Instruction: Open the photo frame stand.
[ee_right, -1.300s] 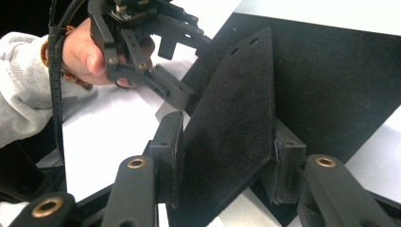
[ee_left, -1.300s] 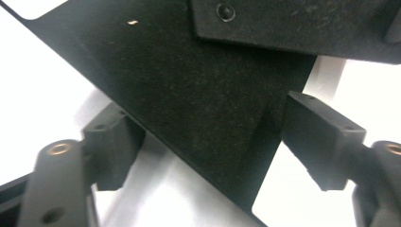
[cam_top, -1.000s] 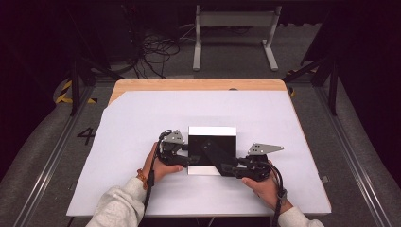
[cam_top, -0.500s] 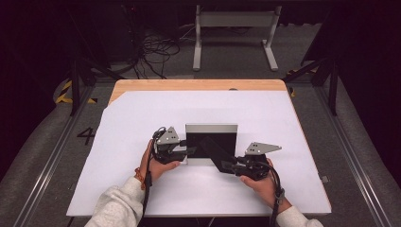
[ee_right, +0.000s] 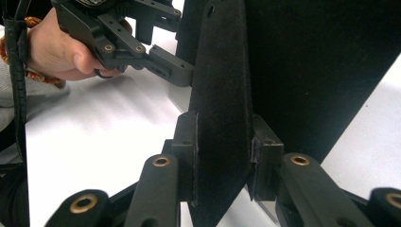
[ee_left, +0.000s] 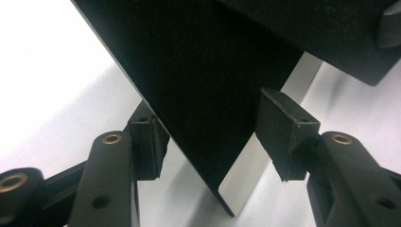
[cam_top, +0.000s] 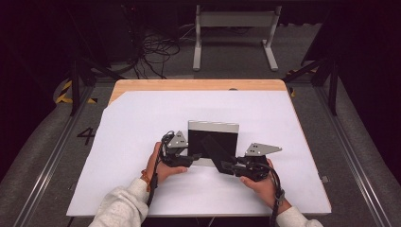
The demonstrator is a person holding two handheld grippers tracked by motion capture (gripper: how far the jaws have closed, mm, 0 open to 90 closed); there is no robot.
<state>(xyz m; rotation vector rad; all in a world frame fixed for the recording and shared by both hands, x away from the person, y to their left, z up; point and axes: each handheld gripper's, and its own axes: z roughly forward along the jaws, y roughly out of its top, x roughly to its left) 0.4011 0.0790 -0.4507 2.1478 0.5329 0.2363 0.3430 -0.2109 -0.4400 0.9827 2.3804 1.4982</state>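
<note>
- Since the earlier frames, black frame (cam_top: 213, 142) had tipped from lying flat on the white table cover (cam_top: 142, 118) to standing up, black back toward the person, its pale strip along the top.
- Left gripper (cam_top: 195, 156) had shifted slightly; its jaws had just been opening, frame's lower corner (ee_left: 222, 189) between them, pads (ee_left: 279, 132) apart from it.
- Right gripper (cam_top: 227, 166) was clamped on the black prop leg (ee_right: 220, 118) of the frame, a pad on each side.
- Frame sat just below table centre, left gripper at its 8 o'clock, right gripper at its 5 o'clock.
- Wooden table edge (cam_top: 198, 85) lay at 12 o'clock, well apart.
</note>
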